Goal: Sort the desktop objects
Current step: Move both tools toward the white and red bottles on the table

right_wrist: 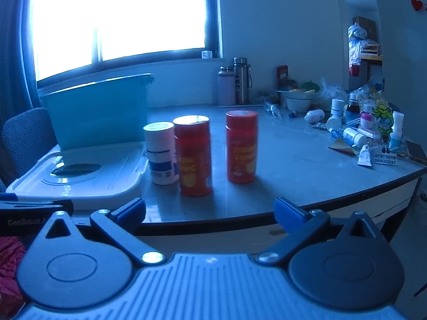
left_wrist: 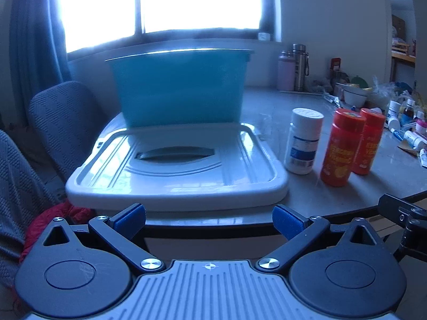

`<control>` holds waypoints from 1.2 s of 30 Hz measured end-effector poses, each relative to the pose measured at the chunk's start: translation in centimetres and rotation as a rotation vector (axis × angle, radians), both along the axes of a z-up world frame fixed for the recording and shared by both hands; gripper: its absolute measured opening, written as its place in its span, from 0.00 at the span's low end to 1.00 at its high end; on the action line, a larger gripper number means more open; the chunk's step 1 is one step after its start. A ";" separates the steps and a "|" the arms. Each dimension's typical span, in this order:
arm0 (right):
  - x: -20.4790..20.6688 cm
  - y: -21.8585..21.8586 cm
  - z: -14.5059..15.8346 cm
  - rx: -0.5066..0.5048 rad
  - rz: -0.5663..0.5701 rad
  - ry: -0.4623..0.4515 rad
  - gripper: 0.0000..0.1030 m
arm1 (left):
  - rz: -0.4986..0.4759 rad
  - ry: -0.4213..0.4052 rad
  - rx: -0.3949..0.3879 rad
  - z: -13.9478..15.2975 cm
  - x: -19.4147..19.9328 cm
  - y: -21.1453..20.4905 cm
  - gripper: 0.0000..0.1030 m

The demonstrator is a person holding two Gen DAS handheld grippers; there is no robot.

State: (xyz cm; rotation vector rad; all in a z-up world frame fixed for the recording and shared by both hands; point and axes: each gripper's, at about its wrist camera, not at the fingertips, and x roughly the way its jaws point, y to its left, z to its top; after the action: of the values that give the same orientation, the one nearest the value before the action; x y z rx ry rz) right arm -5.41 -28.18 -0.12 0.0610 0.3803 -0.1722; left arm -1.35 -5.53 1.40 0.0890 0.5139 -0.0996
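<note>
A white pill bottle and two orange bottles stand on the grey table, right of a white bin lid with a blue bin behind it. In the right wrist view the white bottle and the orange bottles stand upright ahead. My left gripper is open and empty before the lid's front edge. My right gripper is open and empty before the table's edge, short of the bottles.
A pile of small bottles, tubes and packets lies at the table's right. Two flasks and a bowl stand at the back. Grey chairs are at the left. The table's curved front edge is close.
</note>
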 end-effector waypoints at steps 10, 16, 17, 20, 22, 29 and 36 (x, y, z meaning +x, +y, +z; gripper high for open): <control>0.1 0.0 0.4 -0.006 -0.012 0.044 0.97 | -0.032 0.011 -0.019 0.0 0.9 -1.3 0.99; 0.4 0.8 0.5 -0.024 -0.016 0.029 0.97 | -0.054 -0.007 -0.010 0.6 1.7 -1.9 0.99; 0.3 1.6 0.6 -0.027 -0.014 0.024 0.97 | -0.054 -0.009 -0.012 0.7 1.8 -1.8 0.99; 0.6 3.4 0.8 -0.038 -0.010 0.012 0.96 | -0.049 -0.007 -0.013 0.8 2.3 -1.6 0.99; 1.6 3.2 0.6 -0.039 -0.012 0.011 0.95 | -0.047 -0.005 -0.009 0.9 2.8 -1.4 0.99; 2.6 7.0 0.1 -0.056 -0.010 0.008 0.92 | -0.033 -0.005 -0.004 0.9 4.2 -0.4 0.99; 6.6 0.7 0.1 -0.053 0.000 0.012 0.89 | -0.020 0.003 -0.001 1.0 5.9 0.6 0.99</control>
State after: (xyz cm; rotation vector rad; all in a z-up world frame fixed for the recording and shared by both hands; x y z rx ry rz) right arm 1.22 -27.51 -0.06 0.0076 0.3874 -0.1828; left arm 4.57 -4.97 2.40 0.0930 0.5161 -0.1198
